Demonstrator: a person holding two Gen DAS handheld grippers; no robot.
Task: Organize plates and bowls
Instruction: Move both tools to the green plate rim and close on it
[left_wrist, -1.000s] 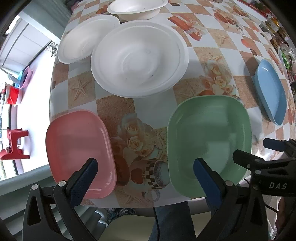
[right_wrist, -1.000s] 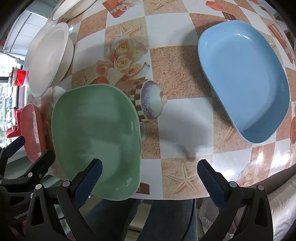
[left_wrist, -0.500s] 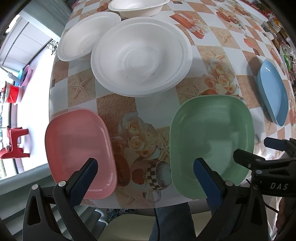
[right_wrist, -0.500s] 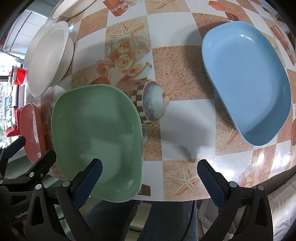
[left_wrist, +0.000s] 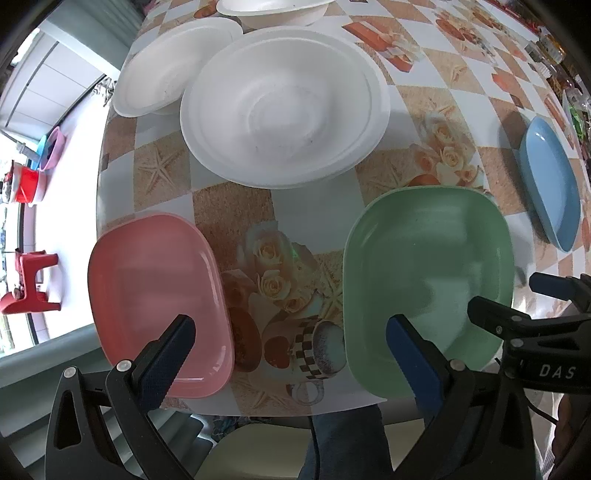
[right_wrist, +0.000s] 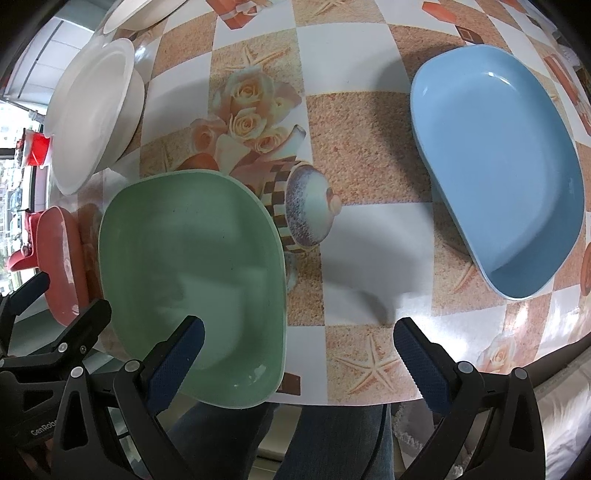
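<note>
Both grippers hover low over the near edge of the table (left_wrist: 236, 173), jaws spread wide and holding nothing. The left gripper (left_wrist: 284, 343) straddles the gap between the pink plate (left_wrist: 159, 295) and the green plate (left_wrist: 428, 273): one fingertip hangs over the pink plate's near corner, the other over the green plate's near-left part. The right gripper (right_wrist: 295, 350) is set further right, its left fingertip over the green plate (right_wrist: 188, 266) and its right fingertip over bare tablecloth, with the blue plate (right_wrist: 498, 162) well apart, ahead and to the right

The three coloured plates are rounded oblongs, and each lies with its long axis running roughly away from the person, so each presents a short near edge at the table's front. The green plate's near edge overhangs the table edge slightly, just ahead of both claws; it is the thing both grippers can reach, and the right one sits more squarely on it. The pink plate is nearer the left gripper alone, the blue nearer the right alone

Farther back stand the white pieces: a large white bowl (left_wrist: 284, 110) in the middle, a smaller white plate (left_wrist: 162, 77) touching or tucked under its left rim, and another white bowl (left_wrist: 273, 11) at the far edge. My guess is that the likely opening is to pinch a coloured plate by its near short rim, and the green one lies best for that, straight ahead rather than off to a side
</note>
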